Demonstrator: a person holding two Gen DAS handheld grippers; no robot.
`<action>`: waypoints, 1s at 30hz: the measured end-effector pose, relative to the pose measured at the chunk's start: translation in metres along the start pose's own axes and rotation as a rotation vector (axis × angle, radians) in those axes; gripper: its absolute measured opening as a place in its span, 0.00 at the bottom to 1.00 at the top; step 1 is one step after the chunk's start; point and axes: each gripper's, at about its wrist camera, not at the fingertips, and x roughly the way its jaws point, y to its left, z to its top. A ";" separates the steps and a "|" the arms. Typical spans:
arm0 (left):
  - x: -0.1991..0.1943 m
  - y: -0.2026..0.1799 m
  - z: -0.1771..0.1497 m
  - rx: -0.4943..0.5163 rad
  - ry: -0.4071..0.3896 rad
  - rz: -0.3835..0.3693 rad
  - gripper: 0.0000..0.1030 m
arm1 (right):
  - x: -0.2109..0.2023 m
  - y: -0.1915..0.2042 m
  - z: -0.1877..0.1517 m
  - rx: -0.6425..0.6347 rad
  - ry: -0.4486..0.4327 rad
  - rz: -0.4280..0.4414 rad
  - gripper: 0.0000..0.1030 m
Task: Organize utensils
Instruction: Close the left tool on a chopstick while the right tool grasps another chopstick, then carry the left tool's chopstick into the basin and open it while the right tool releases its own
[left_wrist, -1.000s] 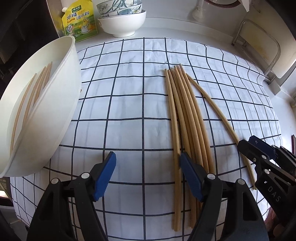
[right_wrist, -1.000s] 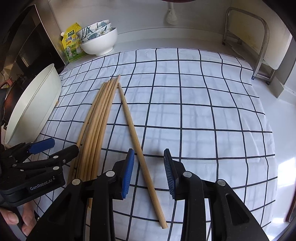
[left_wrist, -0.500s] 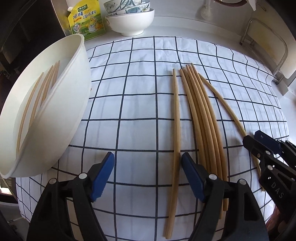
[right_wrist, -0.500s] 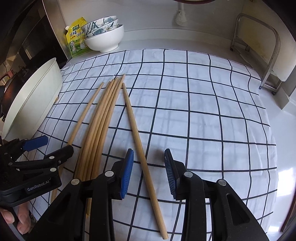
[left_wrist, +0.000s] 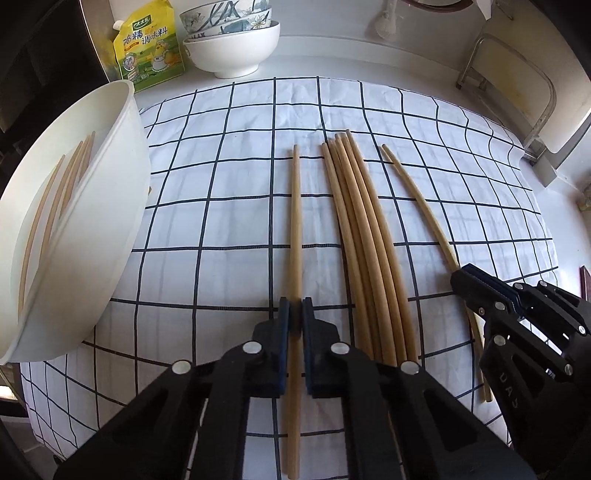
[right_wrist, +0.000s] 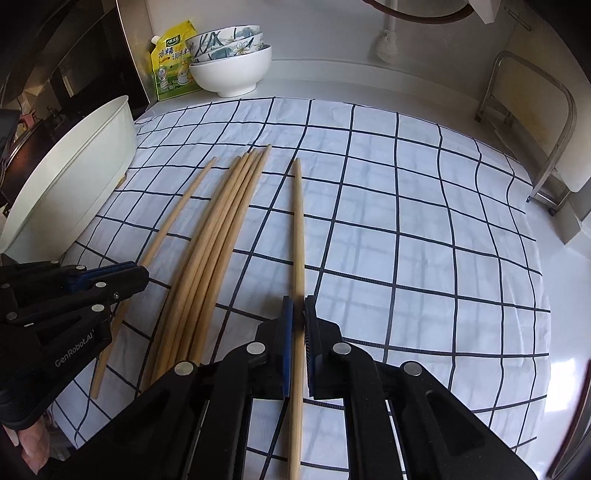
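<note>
Our own gripper bodies block much of the near edge of the cloth (left_wrist: 236, 206). In the left wrist view the near ends of the bundle of chopsticks (left_wrist: 365, 251) vanish behind the left gripper (left_wrist: 294, 317), so we cannot count them for certain; about five show. In the right wrist view the same bundle (right_wrist: 218, 243) runs under the right gripper (right_wrist: 298, 314). The tub (left_wrist: 92, 236) at the left edge is cut off by the frame, and the chopsticks inside it (left_wrist: 55, 206) show only in part; in the right wrist view its inside is hidden and we see just the outer wall (right_wrist: 74, 177).

Our left gripper is closed on the left chopstick (left_wrist: 295, 229), the blue pads pressing either side of it toward its near end. That stick lies apart from the bundle, between it and the tub, its long axis running away from us with the thin tip pointing to the stacked bowls (left_wrist: 232, 40) and the yellow pouch (left_wrist: 147, 48) at the back.

Our right gripper is clamped on the right chopstick (right_wrist: 298, 221), again toward the near end. This stick sits just right of the bundle, tip pointing away from us, and its near end runs out of the frame below. The bundle fans slightly, tips far, thick ends near. We cannot tell whether either held stick is lifted off the cloth.
</note>
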 end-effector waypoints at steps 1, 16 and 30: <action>0.000 0.002 0.000 -0.006 0.006 -0.007 0.07 | -0.001 -0.001 0.000 0.012 0.001 0.009 0.06; -0.065 0.043 0.014 -0.035 -0.081 -0.058 0.07 | -0.052 0.033 0.039 0.043 -0.078 0.084 0.06; -0.114 0.192 0.026 -0.195 -0.179 0.071 0.07 | -0.047 0.170 0.119 -0.095 -0.127 0.243 0.06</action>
